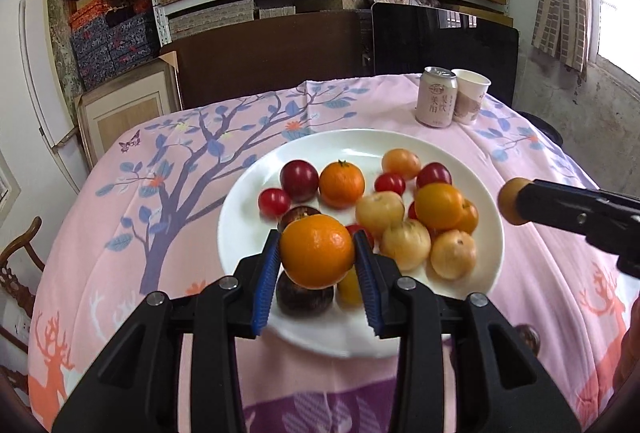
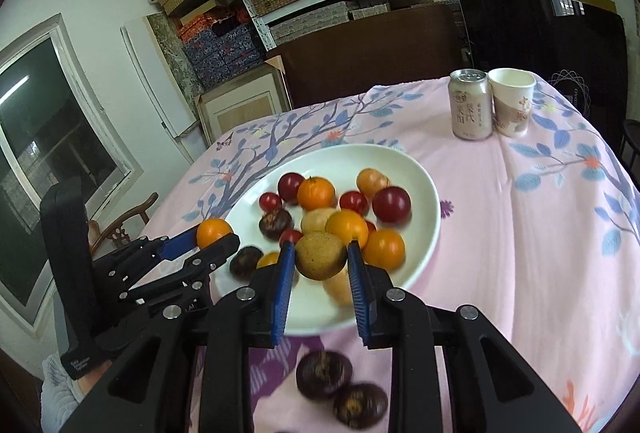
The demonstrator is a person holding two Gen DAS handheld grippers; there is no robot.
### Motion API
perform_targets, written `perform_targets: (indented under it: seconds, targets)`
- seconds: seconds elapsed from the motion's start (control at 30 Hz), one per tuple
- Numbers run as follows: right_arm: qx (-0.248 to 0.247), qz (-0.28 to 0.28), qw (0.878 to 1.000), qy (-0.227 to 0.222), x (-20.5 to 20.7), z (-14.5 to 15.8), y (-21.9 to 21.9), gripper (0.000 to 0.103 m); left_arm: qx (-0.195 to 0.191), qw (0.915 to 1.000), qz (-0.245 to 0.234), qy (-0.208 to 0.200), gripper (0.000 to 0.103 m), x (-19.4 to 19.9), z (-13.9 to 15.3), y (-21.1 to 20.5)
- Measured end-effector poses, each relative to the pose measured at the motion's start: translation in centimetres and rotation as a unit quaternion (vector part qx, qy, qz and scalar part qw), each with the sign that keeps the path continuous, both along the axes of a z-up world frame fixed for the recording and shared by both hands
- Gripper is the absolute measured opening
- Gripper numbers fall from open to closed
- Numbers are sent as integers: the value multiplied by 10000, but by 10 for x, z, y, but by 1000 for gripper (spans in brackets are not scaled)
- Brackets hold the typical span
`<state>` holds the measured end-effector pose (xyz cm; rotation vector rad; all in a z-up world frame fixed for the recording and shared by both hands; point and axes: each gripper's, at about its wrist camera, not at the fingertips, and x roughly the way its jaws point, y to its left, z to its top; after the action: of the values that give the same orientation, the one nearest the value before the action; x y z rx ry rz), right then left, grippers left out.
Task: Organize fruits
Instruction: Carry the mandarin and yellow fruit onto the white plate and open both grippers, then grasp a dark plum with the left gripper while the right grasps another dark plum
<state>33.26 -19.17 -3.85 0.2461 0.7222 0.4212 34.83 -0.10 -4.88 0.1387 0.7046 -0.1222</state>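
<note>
A white plate (image 1: 248, 193) on a pink cloth holds several fruits: oranges, red tomatoes, dark plums and pale yellow fruits. My left gripper (image 1: 316, 253) is shut on an orange (image 1: 316, 251) and holds it above the plate's near left part; it also shows in the right wrist view (image 2: 214, 233). My right gripper (image 2: 320, 257) is shut on a brown-yellow round fruit (image 2: 320, 255) above the plate's near edge; in the left wrist view that fruit (image 1: 509, 200) shows at the right of the plate (image 2: 416, 233). Two dark fruits (image 2: 324, 375) lie on the cloth below the right gripper.
A pink drink can (image 1: 436, 97) and a paper cup (image 1: 472, 97) stand at the table's far right; both also show in the right wrist view, the can (image 2: 470, 105) left of the cup (image 2: 512, 101). Shelves of boxes stand behind the table. A wooden chair (image 1: 20, 257) stands at the left.
</note>
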Motion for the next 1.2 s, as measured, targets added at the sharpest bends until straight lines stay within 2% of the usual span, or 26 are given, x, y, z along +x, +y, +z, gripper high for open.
perform_targets:
  seconds: [0.23, 0.3, 0.33, 0.37, 0.47, 0.6, 0.77, 0.93, 1.1, 1.2]
  targets:
    - [-182, 22, 9998, 23, 29, -10, 18, 28, -91, 9998, -11, 185, 36, 35, -15, -2]
    - [-182, 29, 9998, 115, 35, -16, 20, 31, -60, 9998, 13, 189, 38, 40, -20, -3]
    - [-166, 38, 9997, 151, 37, -18, 20, 34, -24, 9998, 16, 196, 41, 41, -22, -3]
    - [-166, 15, 9997, 172, 38, -21, 18, 42, 4, 9998, 12, 207, 46, 41, -24, -4]
    - [-147, -45, 9997, 170, 35, -22, 12, 43, 40, 9998, 41, 180, 52, 37, -26, -3]
    - [-19, -127, 9999, 104, 22, -17, 2, 43, 79, 9999, 75, 79, 55, 22, -21, -2]
    - [128, -145, 9998, 83, -17, -19, -12, 44, 3, 10000, 34, 39, 60, -11, -15, 0]
    - [43, -226, 9997, 56, -59, -29, -22, 52, 106, 9999, -39, -69, 68, -50, -14, -7]
    - [-265, -431, 9986, 150, -73, -48, -31, 54, 10, 9991, -409, 51, 69, -86, -19, -19]
    - [-269, -534, 9977, 316, -73, -58, -39, 54, 47, 9978, -641, 169, 69, -100, -28, -27]
